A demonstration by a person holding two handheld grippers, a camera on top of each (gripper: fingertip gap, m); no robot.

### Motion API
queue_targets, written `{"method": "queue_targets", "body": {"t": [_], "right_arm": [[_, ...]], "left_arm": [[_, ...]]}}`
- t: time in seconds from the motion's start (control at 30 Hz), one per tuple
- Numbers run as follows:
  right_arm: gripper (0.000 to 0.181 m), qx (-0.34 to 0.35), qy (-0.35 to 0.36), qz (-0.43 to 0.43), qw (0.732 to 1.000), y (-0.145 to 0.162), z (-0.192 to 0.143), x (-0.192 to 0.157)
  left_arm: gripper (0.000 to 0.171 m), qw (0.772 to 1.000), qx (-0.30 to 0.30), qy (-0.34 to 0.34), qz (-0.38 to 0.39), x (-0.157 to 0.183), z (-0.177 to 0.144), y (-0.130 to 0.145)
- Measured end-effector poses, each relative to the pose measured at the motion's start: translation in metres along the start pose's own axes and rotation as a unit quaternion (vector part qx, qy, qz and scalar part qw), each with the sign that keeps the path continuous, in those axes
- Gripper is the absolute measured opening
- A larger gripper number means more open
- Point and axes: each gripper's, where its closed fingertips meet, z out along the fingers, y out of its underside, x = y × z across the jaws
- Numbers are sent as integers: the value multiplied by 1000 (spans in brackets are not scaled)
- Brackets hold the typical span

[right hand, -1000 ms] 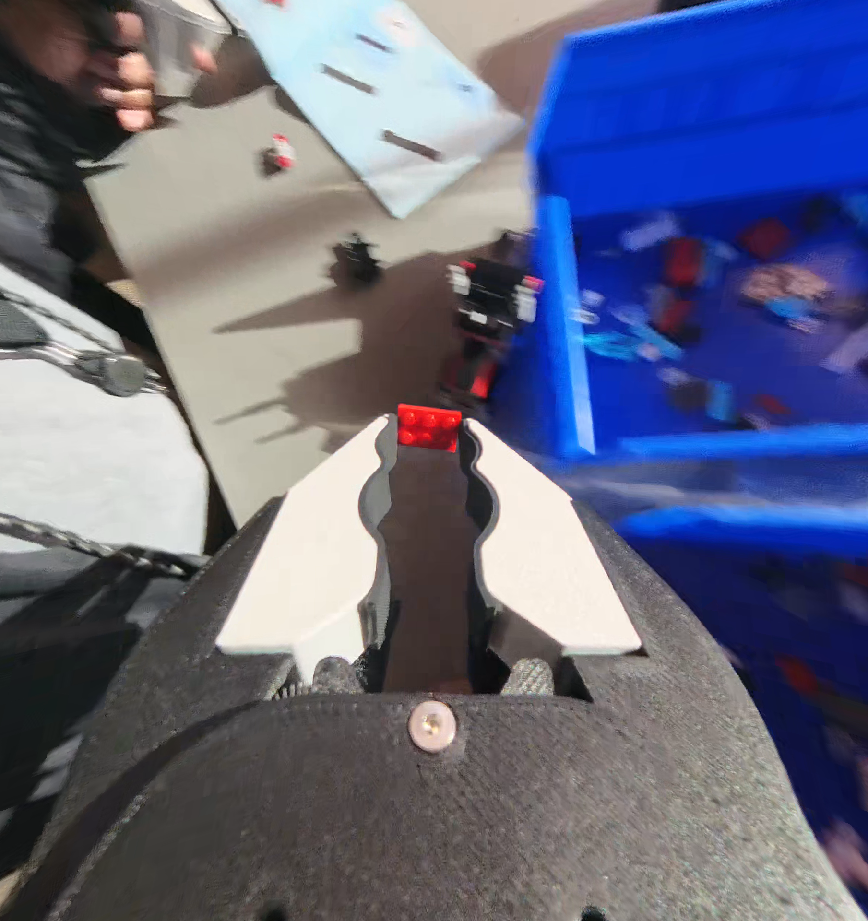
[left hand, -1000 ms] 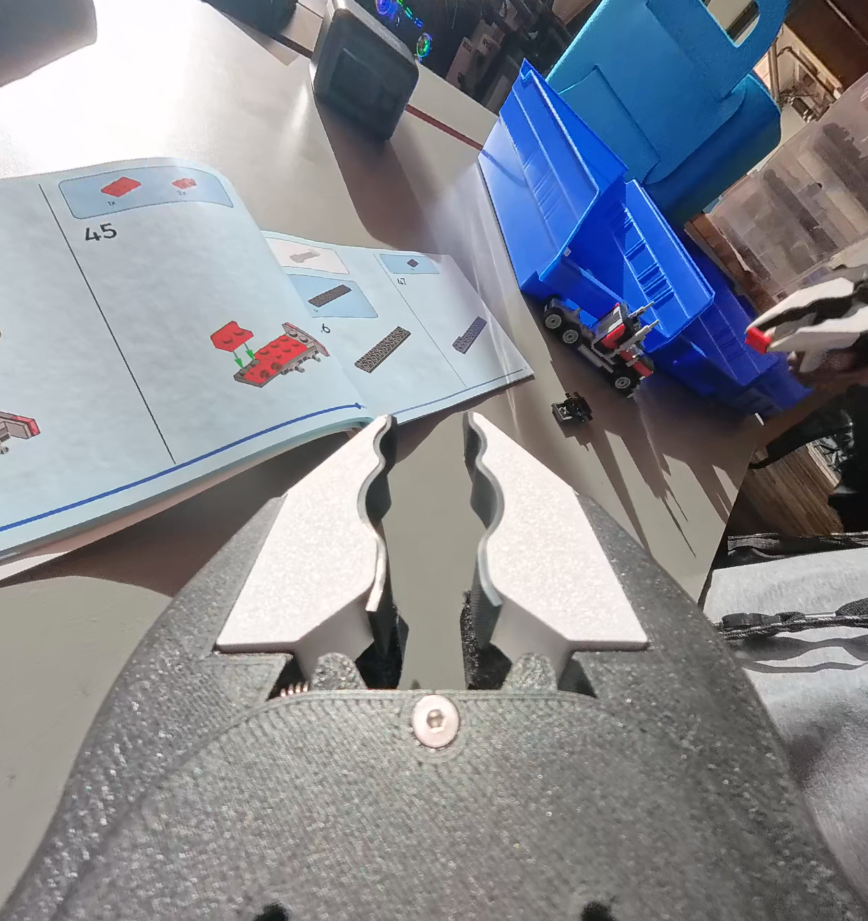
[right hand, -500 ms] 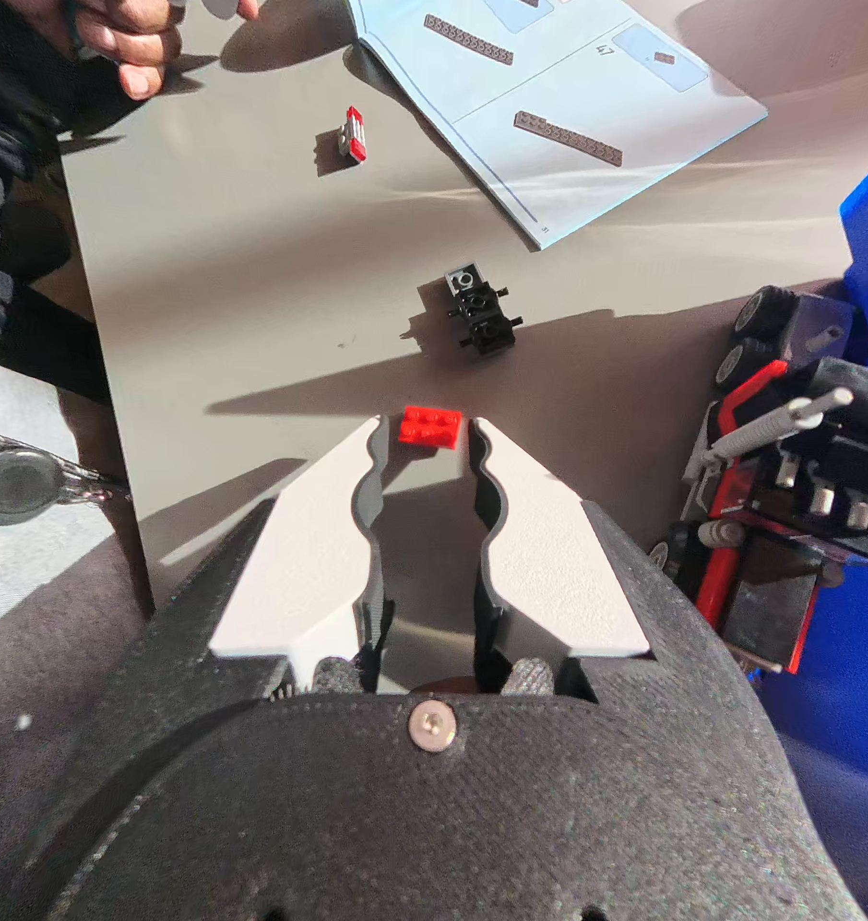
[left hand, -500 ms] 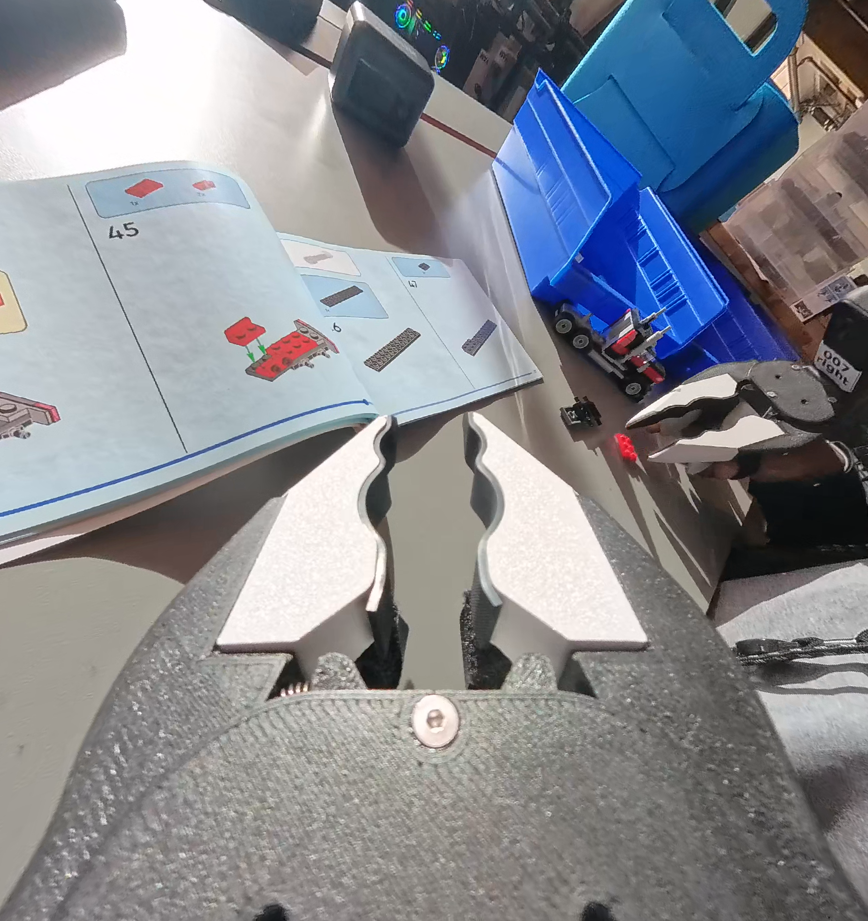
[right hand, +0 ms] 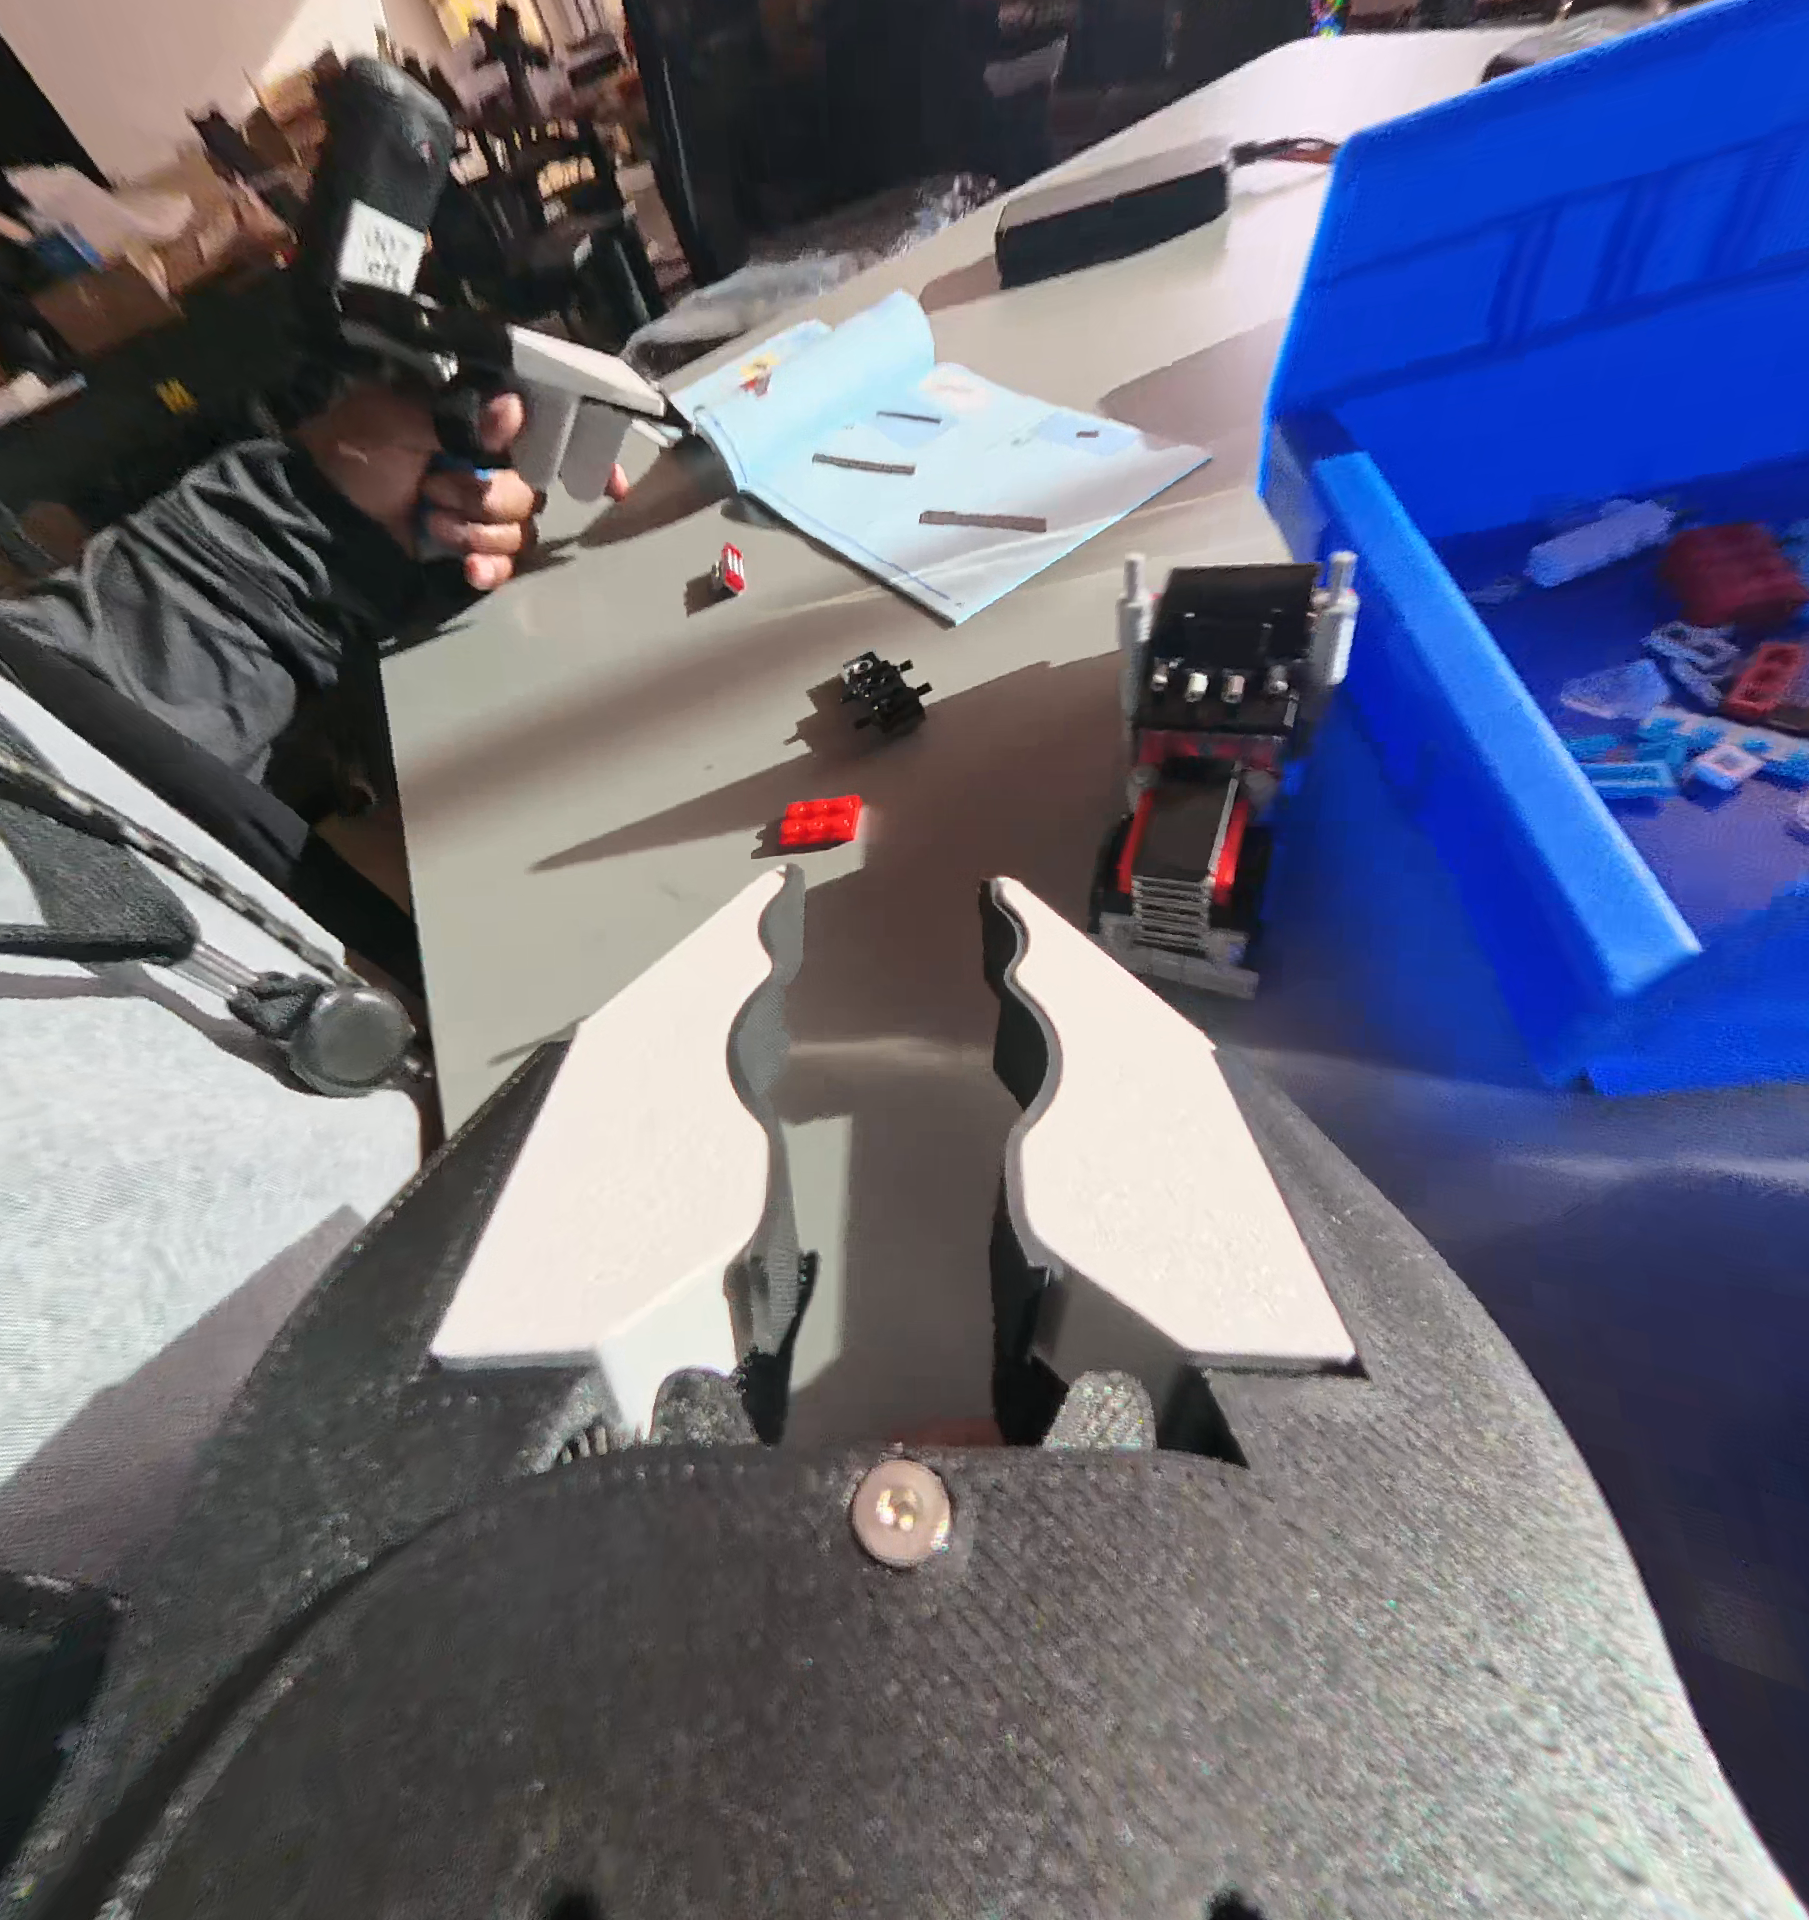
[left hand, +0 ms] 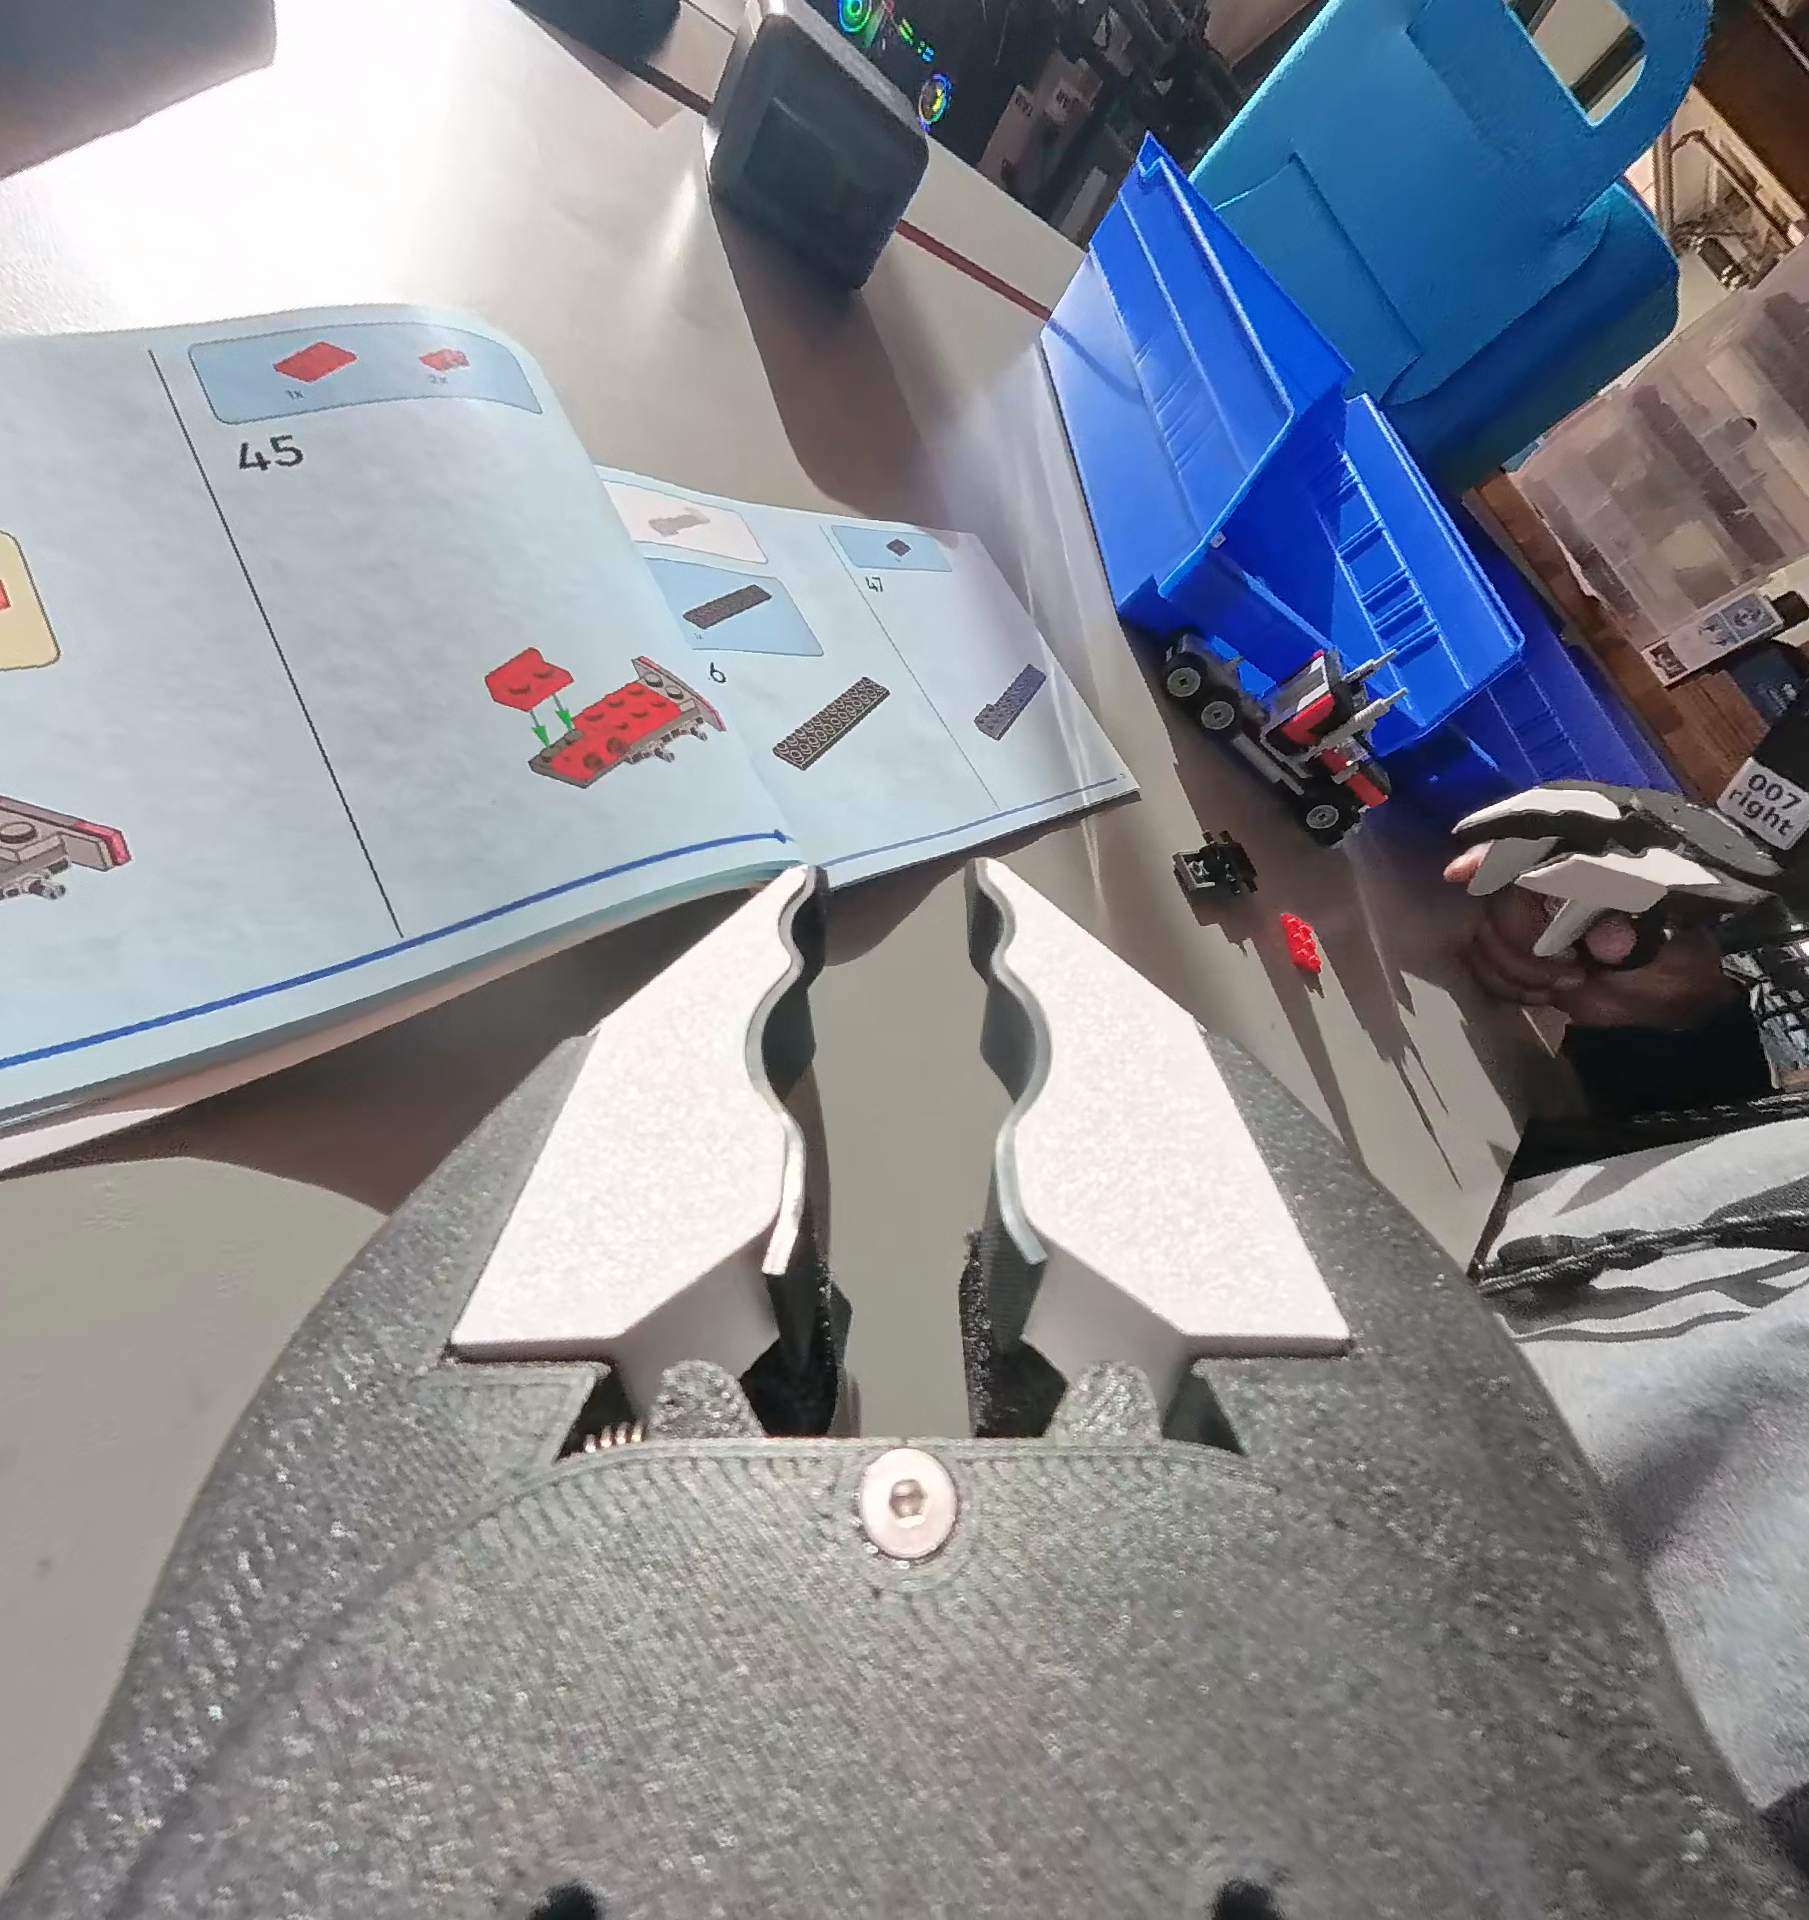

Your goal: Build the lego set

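Red flat brick [right hand: 822,823] on grey table [right hand: 588,727], just ahead-left of right claw [right hand: 889,888], long axis crosswise; claw half open, empty; nearer than left claw [left hand: 892,883], also parted, empty, at booklet [left hand: 380,644] edge

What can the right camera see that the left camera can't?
Only the right wrist view looks inside the blue bin, where loose pieces lie, and shows a small red and white piece near the booklet.

Only the left wrist view shows the booklet's page with the red building drawing and a lighter blue tub behind the bin.

Both show the grey table, the booklet, the red plate, the small black piece, the toy truck, and both open grippers, left and right.
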Motion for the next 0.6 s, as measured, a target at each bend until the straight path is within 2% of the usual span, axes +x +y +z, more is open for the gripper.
{"method": "queue_targets", "body": {"t": [0.3,0.4,0.47,0.53,0.6], "right_arm": [[35,67,6,33,997,-9,-42,18],[36,40,21,-1,999,-12,-59,21],[36,17,43,-55,997,-28,-86,27],[35,-32,88,-131,987,-45,-122,48],[33,-101,130,-206,965,-59,-157,81]], "left_arm": [[28,1000,-1,-13,0,-3,1,0],[28,1000,1,-18,-2,-5,1,-1],[28,1000,0,-19,-2,-5,2,-1],[28,1000,-1,-15,-4,-5,2,0],[28,1000,1,-10,-6,-4,1,-1]]}}
